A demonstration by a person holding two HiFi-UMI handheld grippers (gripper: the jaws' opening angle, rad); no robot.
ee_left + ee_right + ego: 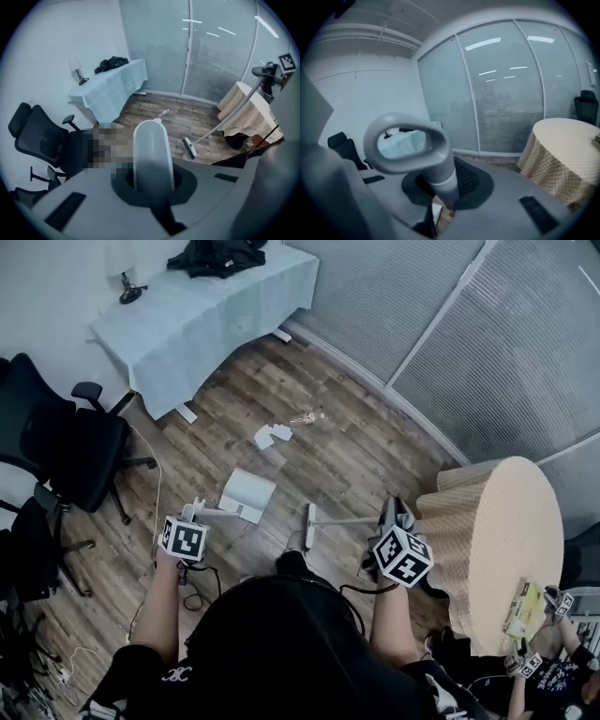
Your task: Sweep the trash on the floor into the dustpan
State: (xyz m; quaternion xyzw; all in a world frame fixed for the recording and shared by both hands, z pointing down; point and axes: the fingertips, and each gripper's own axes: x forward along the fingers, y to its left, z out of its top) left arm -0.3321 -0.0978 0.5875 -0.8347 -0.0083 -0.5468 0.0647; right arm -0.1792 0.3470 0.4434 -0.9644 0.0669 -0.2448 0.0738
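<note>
In the head view, crumpled white paper scraps (272, 435) and a small pinkish piece of trash (307, 417) lie on the wooden floor ahead. A white dustpan (247, 493) rests on the floor short of the paper, and my left gripper (194, 518) is shut on its handle (151, 154). My right gripper (394, 526) is shut on the grey broom handle, just below its looped end (407, 143). The broom head (309, 527) sits on the floor to the right of the dustpan, about a pan's length from the paper. The left gripper view also shows the broom head (188, 149).
A table with a pale blue cloth (216, 315) stands at the back, with dark clothing (220, 254) on it. Black office chairs (75, 456) are on the left, and a round chequered-cloth table (497, 540) on the right. Cables (197, 592) lie near my feet. Another person (553, 652) is at the lower right.
</note>
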